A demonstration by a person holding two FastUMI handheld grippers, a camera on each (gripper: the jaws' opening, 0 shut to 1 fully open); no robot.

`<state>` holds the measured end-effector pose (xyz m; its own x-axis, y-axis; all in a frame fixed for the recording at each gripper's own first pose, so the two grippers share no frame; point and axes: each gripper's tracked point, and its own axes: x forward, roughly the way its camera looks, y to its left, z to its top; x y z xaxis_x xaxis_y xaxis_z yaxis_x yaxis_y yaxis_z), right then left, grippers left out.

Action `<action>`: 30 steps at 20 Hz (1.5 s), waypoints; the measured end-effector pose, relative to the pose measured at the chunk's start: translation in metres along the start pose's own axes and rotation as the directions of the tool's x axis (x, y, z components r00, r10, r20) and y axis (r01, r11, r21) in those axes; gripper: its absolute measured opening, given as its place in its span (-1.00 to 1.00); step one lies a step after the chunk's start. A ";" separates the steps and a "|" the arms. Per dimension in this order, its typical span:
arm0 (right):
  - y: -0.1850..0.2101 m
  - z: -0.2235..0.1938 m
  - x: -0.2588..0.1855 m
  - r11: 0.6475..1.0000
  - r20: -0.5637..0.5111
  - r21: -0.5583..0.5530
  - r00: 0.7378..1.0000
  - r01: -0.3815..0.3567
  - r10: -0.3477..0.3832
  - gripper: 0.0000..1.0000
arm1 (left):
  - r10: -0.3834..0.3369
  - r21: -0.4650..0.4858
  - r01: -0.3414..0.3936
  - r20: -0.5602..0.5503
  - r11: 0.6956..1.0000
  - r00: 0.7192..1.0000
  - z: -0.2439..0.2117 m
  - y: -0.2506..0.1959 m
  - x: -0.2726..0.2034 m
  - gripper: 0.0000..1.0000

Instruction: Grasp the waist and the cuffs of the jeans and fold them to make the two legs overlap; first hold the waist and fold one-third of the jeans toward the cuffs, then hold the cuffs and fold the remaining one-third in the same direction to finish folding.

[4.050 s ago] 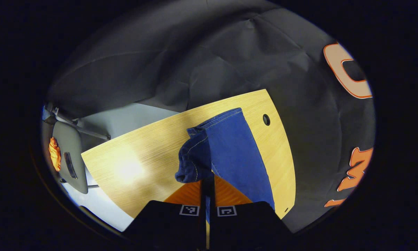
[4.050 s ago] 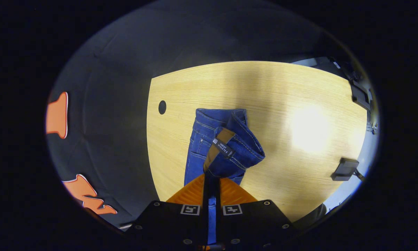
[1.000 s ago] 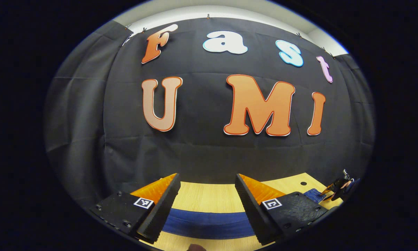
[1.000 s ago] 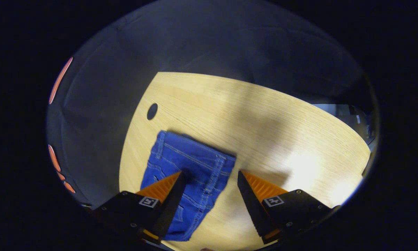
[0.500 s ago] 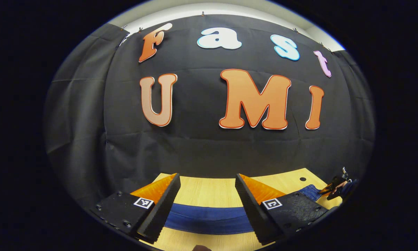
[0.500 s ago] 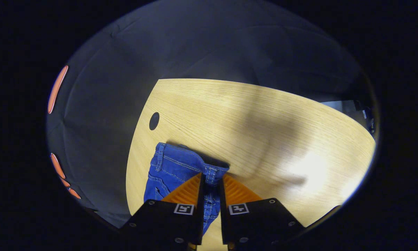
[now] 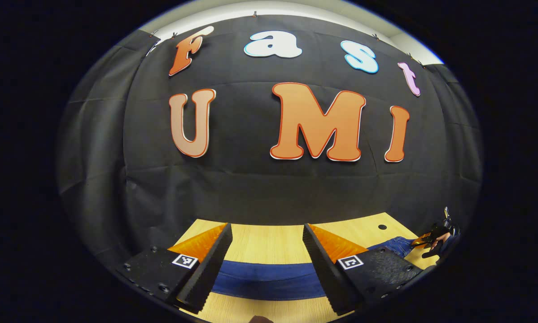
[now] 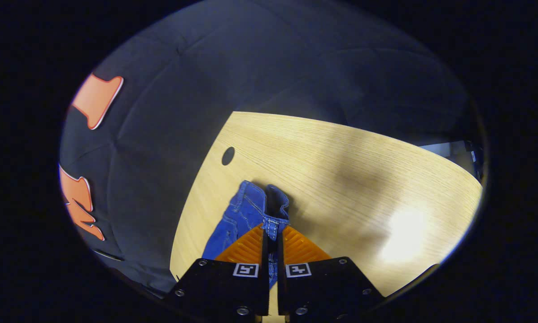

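Blue denim: the jeans (image 8: pixel 246 215) lie on a pale wooden table (image 8: pixel 340 179), near the table's left edge in the right gripper view, with a dark round hole (image 8: pixel 228 155) in the tabletop just beyond them.

Right gripper (image 8: pixel 272 237): orange ribbed fingers (image 8: pixel 246 246) drawn together, both pressing on a stitched edge of the jeans; the cloth rises in a bunched ridge from the table to the fingertips. A strip of denim shows in the narrow gap between the fingers, running down toward the black finger mounts.

Left gripper (image 7: pixel 265 246): jaws spread wide, nothing between them. It is held low and level over the table, facing the black cloth wall (image 7: pixel 251 188). A flat band of the jeans (image 7: pixel 269 278) crosses the table under and between its fingers (image 7: pixel 197 244), stretching from left to right in the left gripper view.

Far right of the left gripper view: the jeans continue to a raised end (image 7: pixel 396 244), where the other gripper (image 7: pixel 423 241) and the hand (image 7: pixel 439 240) holding it are seen small at the edge; detail there is too small to tell.

Table surface: bright glare patch on the right side in the right gripper view.
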<state>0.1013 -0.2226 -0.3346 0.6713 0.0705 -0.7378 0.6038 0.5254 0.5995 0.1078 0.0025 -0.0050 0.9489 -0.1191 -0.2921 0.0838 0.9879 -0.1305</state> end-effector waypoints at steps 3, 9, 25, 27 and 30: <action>0.017 -0.009 -0.028 0.999 0.039 -0.026 0.999 -0.029 0.030 -0.84 | -0.045 -0.016 0.045 0.007 0.999 0.999 0.000 0.001 0.006 0.94; 0.087 -0.031 -0.067 0.981 0.074 -0.166 0.991 -0.098 0.112 -0.84 | -0.080 -0.052 0.080 0.009 0.995 0.997 -0.004 0.029 0.012 0.94; 0.244 -0.152 -0.101 0.795 0.033 -0.580 0.970 -0.177 0.241 -0.85 | 0.000 -0.141 -0.008 -0.053 0.990 0.999 -0.046 0.134 0.007 0.94; 0.260 -0.167 -0.097 0.782 0.013 -0.590 0.967 -0.198 0.254 -0.85 | 0.020 -0.159 -0.032 -0.074 0.987 0.997 -0.056 0.148 0.007 0.94; 0.282 -0.195 -0.091 0.752 -0.025 -0.619 0.963 -0.225 0.267 -0.84 | 0.060 -0.188 -0.079 -0.105 0.979 0.993 -0.072 0.176 0.006 0.95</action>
<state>0.1271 0.0843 -0.1585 0.7973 0.2295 -0.5583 0.0370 0.9045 0.4248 0.1068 0.1683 -0.0980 0.9150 -0.0695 -0.3973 -0.0502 0.9578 -0.2831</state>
